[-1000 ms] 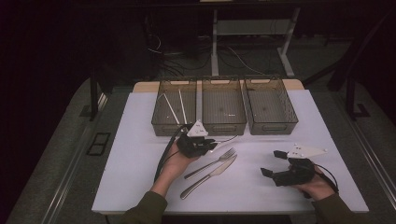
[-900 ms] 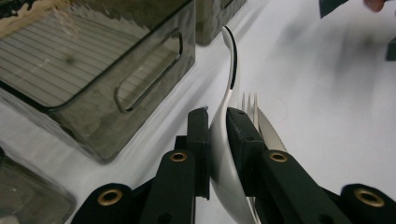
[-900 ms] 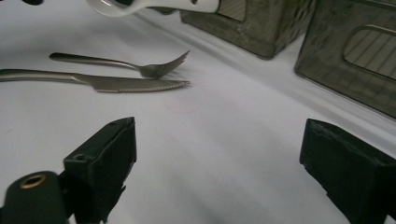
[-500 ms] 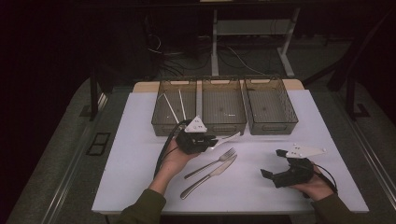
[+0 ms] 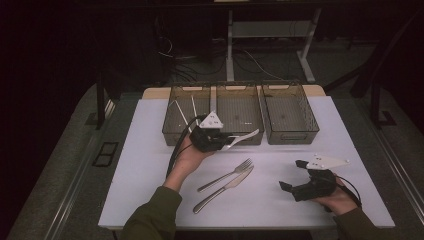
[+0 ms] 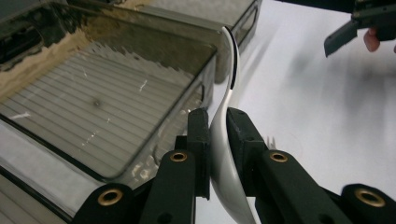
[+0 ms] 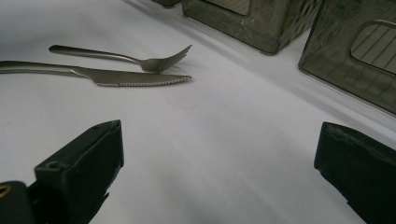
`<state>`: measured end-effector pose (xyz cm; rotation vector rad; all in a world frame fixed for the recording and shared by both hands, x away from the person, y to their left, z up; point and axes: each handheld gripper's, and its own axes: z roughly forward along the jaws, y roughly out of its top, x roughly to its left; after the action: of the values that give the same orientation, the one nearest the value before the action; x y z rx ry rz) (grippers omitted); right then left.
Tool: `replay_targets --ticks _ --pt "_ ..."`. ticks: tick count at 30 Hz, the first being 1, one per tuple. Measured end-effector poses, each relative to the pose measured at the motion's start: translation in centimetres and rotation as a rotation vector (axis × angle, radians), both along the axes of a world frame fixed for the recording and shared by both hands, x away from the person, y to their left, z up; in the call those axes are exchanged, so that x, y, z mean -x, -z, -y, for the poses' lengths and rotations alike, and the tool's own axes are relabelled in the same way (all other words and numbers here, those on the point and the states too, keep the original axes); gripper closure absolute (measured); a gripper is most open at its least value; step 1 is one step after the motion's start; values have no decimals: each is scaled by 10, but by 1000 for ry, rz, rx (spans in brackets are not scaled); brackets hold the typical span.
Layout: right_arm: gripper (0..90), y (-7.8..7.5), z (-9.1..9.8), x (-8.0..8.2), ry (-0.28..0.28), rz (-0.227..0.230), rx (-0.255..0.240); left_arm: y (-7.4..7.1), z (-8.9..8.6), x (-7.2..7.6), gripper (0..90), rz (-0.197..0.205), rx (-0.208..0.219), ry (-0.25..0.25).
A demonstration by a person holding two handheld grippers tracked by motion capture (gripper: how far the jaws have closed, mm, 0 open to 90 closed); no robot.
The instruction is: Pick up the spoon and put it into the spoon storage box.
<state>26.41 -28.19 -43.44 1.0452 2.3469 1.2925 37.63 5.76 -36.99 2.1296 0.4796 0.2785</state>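
The left hand-held gripper point(image 5: 220, 141) is raised over the white bench point(image 5: 150, 150) just in front of the row of three smoky clear bins point(image 5: 240, 107), its jaws pinching a white spoon point(image 5: 245, 137) by the bowl end. In the left gripper view the spoon point(image 6: 226, 140) stands on edge between the two black jaws, its slim handle curving up and away along the near corner of the middle bin point(image 6: 116, 93). From the high view the handle sticks out to the right of the gripper, over the front wall of the middle bin. The left bin point(image 5: 187, 112) holds a few pale, thin sticks that lean across it; what they are cannot be told. A metal fork point(image 5: 227, 174) and a metal knife point(image 5: 225, 187) lie side by side on the bench nearer the person, slanted, well apart from both grippers. The right hand-held gripper point(image 5: 292, 175) rests low over the bench's right side with its jaws spread wide and nothing between them; in the right gripper view the fork point(image 7: 126, 57) and the serrated knife point(image 7: 98, 74) lie ahead to its left.
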Motion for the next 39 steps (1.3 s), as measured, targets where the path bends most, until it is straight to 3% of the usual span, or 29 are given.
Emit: replay_targets --ticks 15,17,23,26,27,33,39 --pt "15 0 1 0 4 5 -4 -21 9 -42 793 22 -24 -40" --pt "15 0 1 0 2 6 -6 -20 12 -46 793 23 -22 -47" --pt "15 -1 1 0 2 8 -6 -13 20 -59 792 30 -66 -58" --pt "15 -1 2 0 2 10 -6 -8 23 -63 791 24 -62 -75" --pt "15 -1 2 0 2 11 -6 -7 23 -64 791 28 -84 -70" --pt "15 -1 2 0 1 13 -7 -1 27 -70 782 16 -109 -88" --pt "15 -1 2 0 3 12 -8 1 29 -71 720 15 -96 -112"
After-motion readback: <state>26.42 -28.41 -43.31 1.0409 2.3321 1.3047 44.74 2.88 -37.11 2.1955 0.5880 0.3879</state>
